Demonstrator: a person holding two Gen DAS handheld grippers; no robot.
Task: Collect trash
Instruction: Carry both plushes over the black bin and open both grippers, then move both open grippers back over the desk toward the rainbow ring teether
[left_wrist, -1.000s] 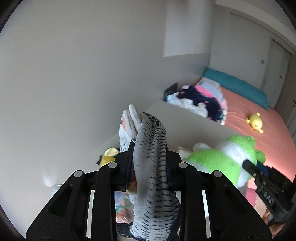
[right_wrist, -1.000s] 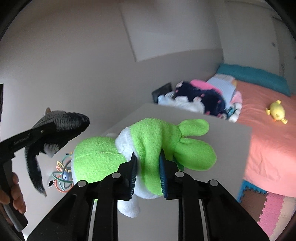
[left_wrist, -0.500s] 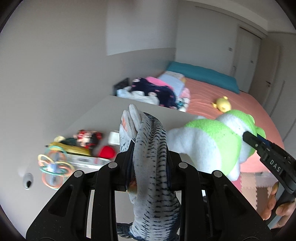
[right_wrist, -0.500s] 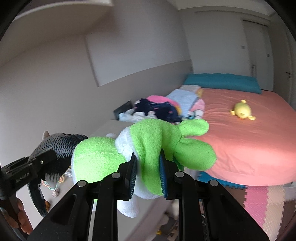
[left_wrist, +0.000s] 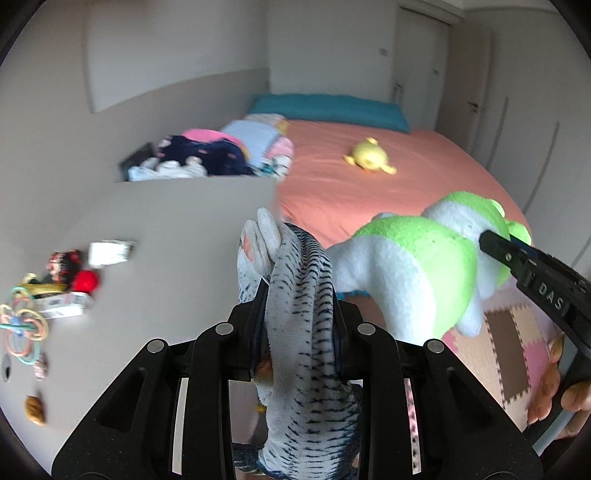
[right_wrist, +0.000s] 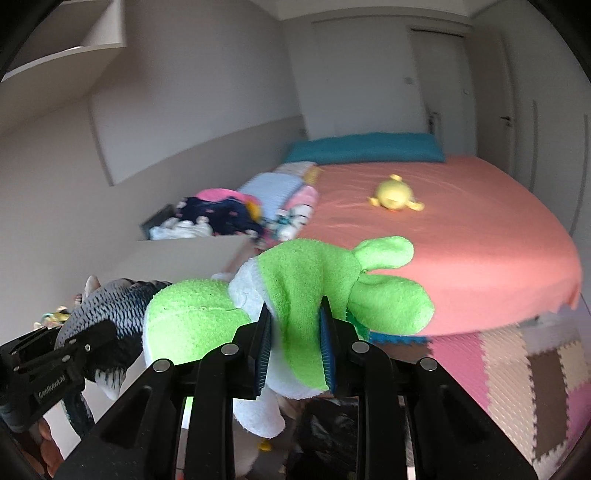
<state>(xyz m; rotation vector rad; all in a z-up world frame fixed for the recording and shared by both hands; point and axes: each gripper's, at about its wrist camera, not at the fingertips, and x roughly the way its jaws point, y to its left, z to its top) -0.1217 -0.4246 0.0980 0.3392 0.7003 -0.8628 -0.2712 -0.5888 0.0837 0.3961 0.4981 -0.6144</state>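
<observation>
My left gripper (left_wrist: 297, 321) is clamped on a grey plush fish (left_wrist: 299, 332) with dark dashes along its body; the jaws stand narrow, pads pressed into its middle, its pale fins sticking up past the fingertips and its tail hanging below. My right gripper (right_wrist: 295, 350) pinches a bright green and white plush toy (right_wrist: 295, 295) the same way, the blue pads squeezing a fold of green fabric, the jaws barely apart. In the right wrist view the toy's two green limbs jut out to the right and its white part hangs below the fingers. Both toys are off any surface, side by side, the green one just right of the fish.

Beyond them lies a pale grey counter (left_wrist: 184, 240). Along its left edge sits a cluster of small things: a red ball (left_wrist: 85, 280), a white box (left_wrist: 109, 252), a ring rattle in pastel colours (left_wrist: 22, 328) and a brown lump (left_wrist: 35, 409) nearer the front corner. A heap of clothes (left_wrist: 214, 155) lies at the far edge. Past the counter is a bed (right_wrist: 461, 229) with a coral sheet, a small yellow plush (right_wrist: 393, 194) near its middle and a teal pillow (right_wrist: 365, 147) at its head. Foam puzzle mats (right_wrist: 517, 369) cover the floor beside it. My fingers (left_wrist: 546, 387) wrap the right handle.
</observation>
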